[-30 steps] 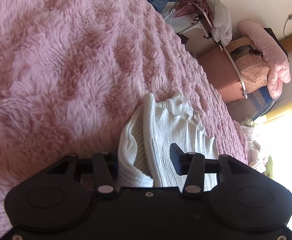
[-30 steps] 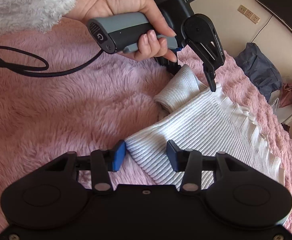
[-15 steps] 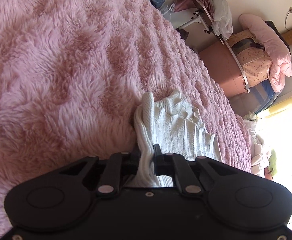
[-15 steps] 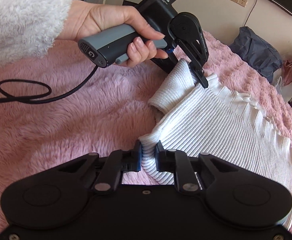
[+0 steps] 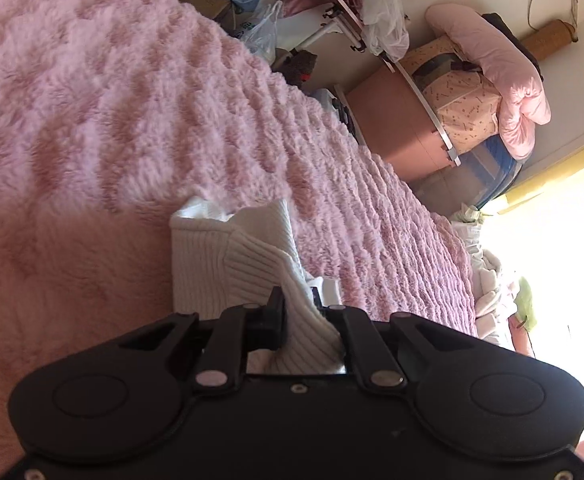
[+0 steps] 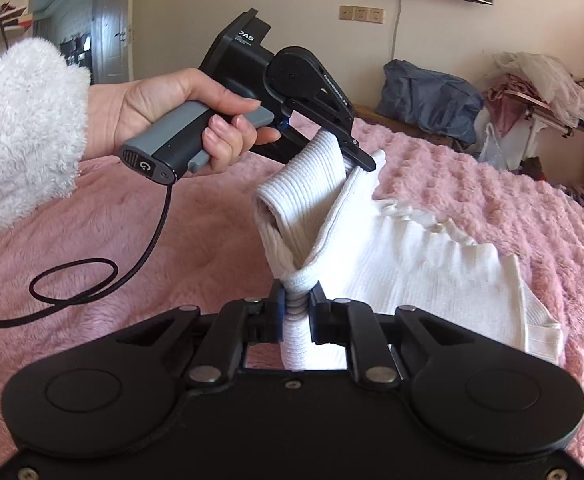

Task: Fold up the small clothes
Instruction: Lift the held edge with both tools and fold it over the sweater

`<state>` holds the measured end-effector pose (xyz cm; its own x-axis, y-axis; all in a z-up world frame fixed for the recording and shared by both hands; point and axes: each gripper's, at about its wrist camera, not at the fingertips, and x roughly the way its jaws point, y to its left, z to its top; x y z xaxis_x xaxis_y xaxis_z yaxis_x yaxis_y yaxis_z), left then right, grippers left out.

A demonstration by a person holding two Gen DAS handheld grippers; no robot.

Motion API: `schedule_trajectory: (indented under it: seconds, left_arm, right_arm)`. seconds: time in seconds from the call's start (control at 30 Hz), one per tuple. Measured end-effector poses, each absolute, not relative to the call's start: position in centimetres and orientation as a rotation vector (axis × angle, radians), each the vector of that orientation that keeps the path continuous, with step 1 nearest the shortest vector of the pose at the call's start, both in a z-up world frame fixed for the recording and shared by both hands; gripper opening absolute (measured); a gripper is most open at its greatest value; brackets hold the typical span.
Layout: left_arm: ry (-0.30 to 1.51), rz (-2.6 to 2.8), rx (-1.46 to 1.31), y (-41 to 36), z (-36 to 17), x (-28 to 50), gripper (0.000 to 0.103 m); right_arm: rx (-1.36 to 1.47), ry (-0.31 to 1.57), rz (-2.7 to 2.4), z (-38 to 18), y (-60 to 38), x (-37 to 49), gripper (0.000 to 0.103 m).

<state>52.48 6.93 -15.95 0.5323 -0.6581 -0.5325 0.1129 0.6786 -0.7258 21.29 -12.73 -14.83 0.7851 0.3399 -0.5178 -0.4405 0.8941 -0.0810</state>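
A small white ribbed knit top (image 6: 431, 268) lies on a pink fluffy blanket (image 6: 491, 200). My right gripper (image 6: 296, 304) is shut on the top's near edge and holds it lifted off the blanket. My left gripper (image 6: 351, 156), held by a hand, is shut on the top's far edge near the sleeve cuff, also raised. In the left wrist view the left gripper (image 5: 297, 310) pinches the ribbed cloth (image 5: 228, 264), which hangs over the blanket (image 5: 132, 100).
A black cable (image 6: 92, 280) loops on the blanket at left. Beyond the bed are a dark blue bag (image 6: 427, 96), a rack with clothes (image 6: 539, 88), a pink box (image 5: 395, 116) and stacked pink bedding (image 5: 495, 80).
Both grippers closed on the top's edge, then lifted it. That side of the top is now raised and folding over toward the rest of the garment.
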Motion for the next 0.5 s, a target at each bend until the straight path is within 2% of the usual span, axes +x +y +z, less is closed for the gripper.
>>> schedule_trajectory:
  seconds: [0.2,0.5]
  left_arm:
    - [0.923,-0.558,-0.654,-1.1,-15.2,54.2,0.006]
    - [1.008,-0.568,-0.581,-11.1,-18.1,55.9,0.006]
  right_arm:
    - [-0.082,0.533,0.329,-14.3,-18.3,20.6,0.012]
    - [0.103,0.611,0.205,-16.5,-25.6,20.7,0.012]
